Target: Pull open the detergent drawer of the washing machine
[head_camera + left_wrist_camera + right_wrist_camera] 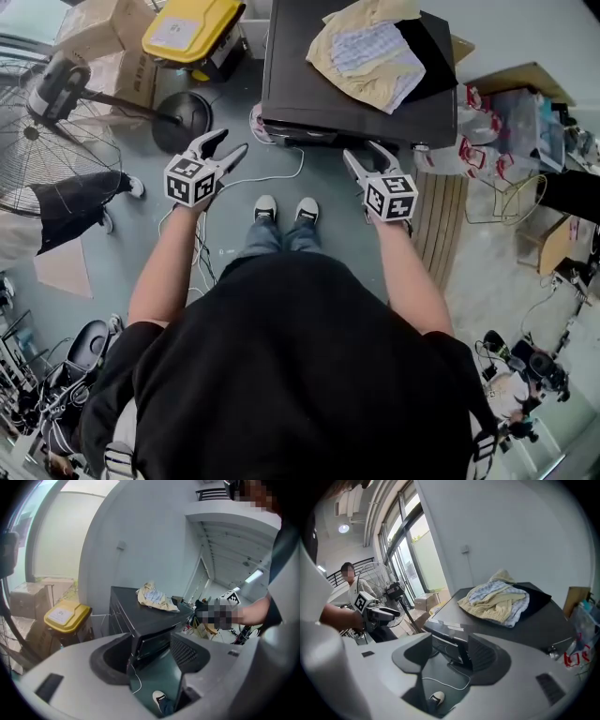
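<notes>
You stand facing the dark grey, box-shaped washing machine (300,84), your white sneakers (265,208) just short of its front. A crumpled pile of pale yellow and blue-checked cloth (367,49) lies on its flat top, beside a black cloth. The machine's upper front panel (446,634) faces you. The detergent drawer's outline can't be made out on it, and nothing juts out from that face.

Your left gripper (231,142) is held up in the air on the left, near the machine's front left corner. Its jaws stand apart with nothing between them. Your right gripper (364,152) hovers near the machine's front edge towards the right, its jaws likewise spread and empty. Neither gripper touches the machine.

A thin white cable (274,174) trails over the grey-green floor in front of the machine. A yellow-lidded plastic bin (192,28) sits to the machine's left, and a black standing fan (47,122) is further left.
</notes>
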Motion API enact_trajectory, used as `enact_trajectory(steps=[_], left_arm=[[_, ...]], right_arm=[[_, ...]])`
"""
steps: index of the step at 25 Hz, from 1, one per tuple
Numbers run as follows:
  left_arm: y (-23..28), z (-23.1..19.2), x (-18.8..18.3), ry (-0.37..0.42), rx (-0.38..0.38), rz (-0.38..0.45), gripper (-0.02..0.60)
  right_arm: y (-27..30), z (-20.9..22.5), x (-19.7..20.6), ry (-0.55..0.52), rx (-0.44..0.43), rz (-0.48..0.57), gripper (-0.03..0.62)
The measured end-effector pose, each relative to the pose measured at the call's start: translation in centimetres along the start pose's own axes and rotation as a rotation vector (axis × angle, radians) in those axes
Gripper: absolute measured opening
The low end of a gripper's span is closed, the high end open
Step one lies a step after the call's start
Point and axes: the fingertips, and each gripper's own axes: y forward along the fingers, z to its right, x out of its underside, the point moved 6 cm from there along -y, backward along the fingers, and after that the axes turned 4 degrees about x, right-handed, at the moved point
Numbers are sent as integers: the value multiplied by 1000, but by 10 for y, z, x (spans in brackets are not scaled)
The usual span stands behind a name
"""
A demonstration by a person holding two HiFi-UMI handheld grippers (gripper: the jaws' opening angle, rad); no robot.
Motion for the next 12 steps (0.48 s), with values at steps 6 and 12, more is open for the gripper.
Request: enact_trajectory(steps=[6,12], left_arm=[[12,-10,20,-24,15,-43,266],[22,-22,29,-35,21,-74,266]], right_arm=[[17,6,31,17,9,-67,245],[30,12,50,41,15,-111,245]])
